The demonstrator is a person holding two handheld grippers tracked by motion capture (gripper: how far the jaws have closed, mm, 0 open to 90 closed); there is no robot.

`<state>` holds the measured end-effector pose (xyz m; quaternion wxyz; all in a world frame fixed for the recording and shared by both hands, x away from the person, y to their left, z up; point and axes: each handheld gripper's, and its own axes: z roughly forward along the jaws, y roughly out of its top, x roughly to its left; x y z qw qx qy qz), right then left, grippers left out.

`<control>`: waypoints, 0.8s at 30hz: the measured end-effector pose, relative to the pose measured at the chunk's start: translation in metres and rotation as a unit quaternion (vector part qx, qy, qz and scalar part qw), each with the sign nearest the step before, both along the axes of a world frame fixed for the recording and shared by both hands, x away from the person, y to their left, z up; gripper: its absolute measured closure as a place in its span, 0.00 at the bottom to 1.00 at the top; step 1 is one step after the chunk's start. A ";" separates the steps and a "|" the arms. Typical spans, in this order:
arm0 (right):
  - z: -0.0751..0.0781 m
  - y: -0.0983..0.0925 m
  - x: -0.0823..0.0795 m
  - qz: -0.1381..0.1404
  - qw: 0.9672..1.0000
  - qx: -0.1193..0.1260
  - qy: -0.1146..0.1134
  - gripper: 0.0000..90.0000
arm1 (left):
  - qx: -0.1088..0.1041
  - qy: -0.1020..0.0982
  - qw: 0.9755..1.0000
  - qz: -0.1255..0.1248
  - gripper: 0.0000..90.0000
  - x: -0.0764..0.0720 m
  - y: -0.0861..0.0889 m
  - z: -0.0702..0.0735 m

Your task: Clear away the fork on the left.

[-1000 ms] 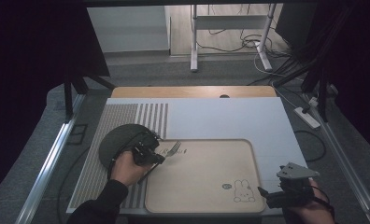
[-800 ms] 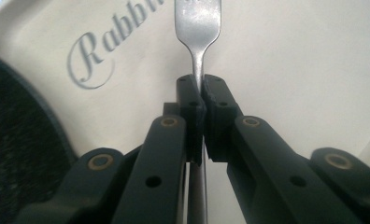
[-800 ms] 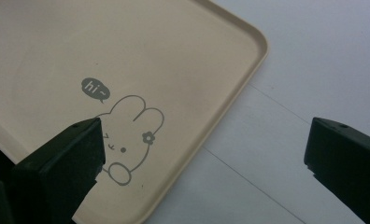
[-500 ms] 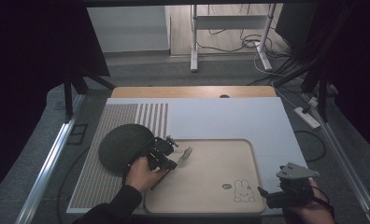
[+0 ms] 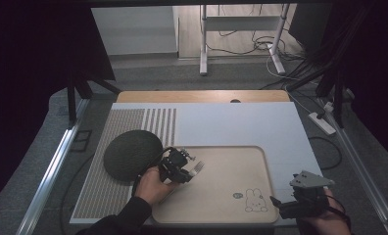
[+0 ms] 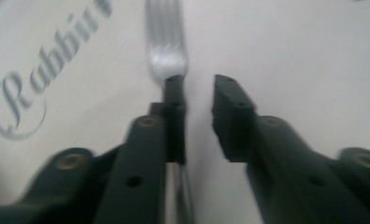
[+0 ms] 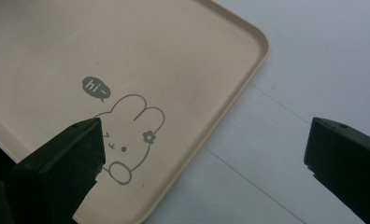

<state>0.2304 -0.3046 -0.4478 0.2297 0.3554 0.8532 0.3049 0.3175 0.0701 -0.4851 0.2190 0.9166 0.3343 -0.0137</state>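
The left gripper [image 5: 186, 166] sits over the near-left part of the beige rectangular tray [image 5: 231, 161], and its jaws have just been opening. In the left gripper view a gap shows between the pads: the silver metal fork [image 6: 167, 51] lies against the left pad, clear of the right one, so it is no longer clamped. The fork's handle is hidden under the jaw, its tine tips are cut off at the top edge, and the view is blurred. From above, its tines [image 5: 198, 168] point right over the tray. The dark round plate [image 5: 132, 154] lies just left of the tray on the white mat [image 5: 241, 122]. The right gripper [image 5: 300, 200], at the tray's near-right corner, has its jaws wide apart and empty beside the printed rabbit drawing [image 7: 127, 135].
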 end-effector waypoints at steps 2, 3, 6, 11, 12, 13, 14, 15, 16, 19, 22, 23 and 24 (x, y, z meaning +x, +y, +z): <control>0.000 0.000 0.000 0.000 1.000 0.000 0.000 0.00 | 0.012 0.009 1.000 -0.001 0.98 0.001 -0.005 -0.006; 0.000 0.000 0.000 0.000 1.000 0.000 0.000 0.00 | 0.021 0.013 1.000 -0.004 0.99 0.002 -0.007 -0.009; 0.000 0.000 0.000 0.001 1.000 0.000 -0.001 0.00 | 0.030 0.019 0.999 -0.002 0.99 0.006 -0.007 -0.017; 0.000 0.000 0.000 0.001 1.000 0.001 -0.001 0.00 | 0.039 0.018 0.999 0.028 0.99 0.012 0.004 -0.017; 0.000 0.000 0.000 0.002 1.000 0.001 -0.001 0.00 | 0.038 0.019 0.999 0.034 0.99 0.013 0.006 -0.018; 0.000 0.000 0.000 0.003 1.000 0.000 -0.001 0.00 | 0.037 0.020 0.998 0.039 0.99 0.014 0.009 -0.018; 0.000 0.000 -0.001 0.003 1.000 -0.001 -0.001 0.00 | 0.036 0.023 0.998 0.043 0.99 0.015 0.012 -0.018; 0.000 0.000 -0.001 0.003 1.000 -0.001 -0.001 0.00 | 0.037 0.024 0.998 0.046 0.99 0.016 0.015 -0.018; 0.000 0.000 -0.001 0.004 1.000 -0.001 -0.001 0.00 | 0.037 0.025 0.998 0.051 0.99 0.017 0.017 -0.018; 0.000 0.000 -0.001 0.003 1.000 -0.001 -0.001 0.00 | 0.037 0.029 0.997 0.062 0.99 0.020 0.027 -0.018; 0.000 0.000 -0.001 0.003 1.000 -0.001 -0.001 0.00 | 0.037 0.032 0.996 0.074 0.99 0.023 0.036 -0.018; 0.000 0.000 -0.001 0.003 1.000 -0.001 -0.001 0.00 | 0.038 0.033 0.996 0.077 0.99 0.024 0.039 -0.018; 0.000 0.000 -0.001 0.003 1.000 -0.001 -0.001 0.00 | 0.040 0.032 0.995 0.080 0.99 0.025 0.042 -0.018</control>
